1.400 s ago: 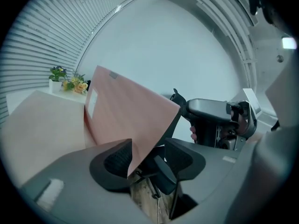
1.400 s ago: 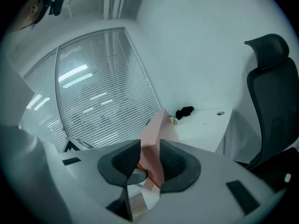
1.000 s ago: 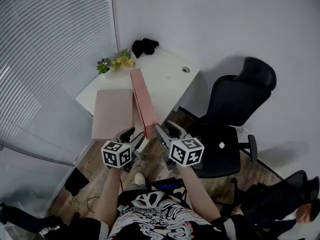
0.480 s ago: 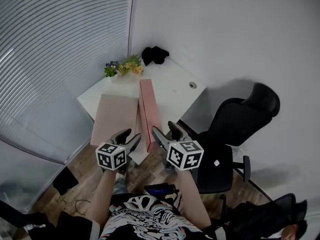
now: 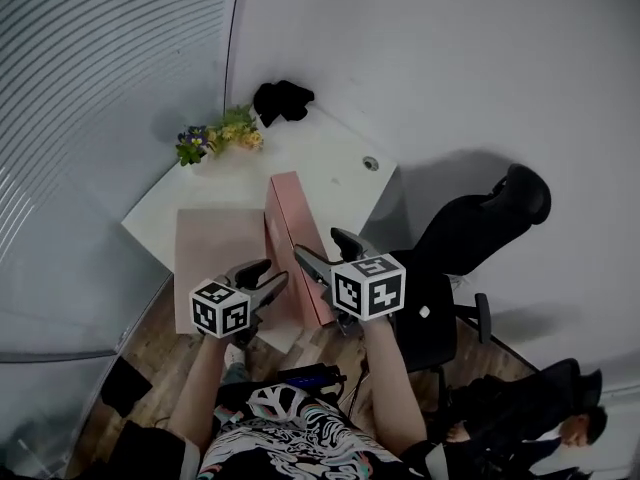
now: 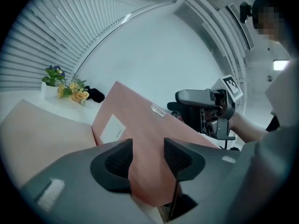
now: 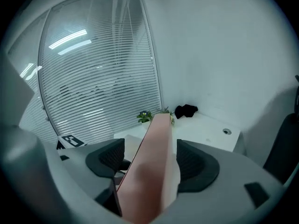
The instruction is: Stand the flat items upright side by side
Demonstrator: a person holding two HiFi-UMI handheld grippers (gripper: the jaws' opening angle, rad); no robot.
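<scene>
My right fingers [image 7: 194,164] have just spread clear of the pink box [image 5: 290,218], so one item stands on edge on the worktop [image 5: 330,158]; my half-open left fingers [image 6: 117,164] straddle its corner, grip unclear.

Looking steeply down from the head onto the left tongs [image 5: 264,274], the right tongs [image 5: 320,247] and the surface [image 5: 335,158] beyond them. Riding close behind each pair, facing along its jaws. Sharing the pink box [image 5: 296,230] at the tongs and the flowers [image 5: 215,136] far beyond.
</scene>
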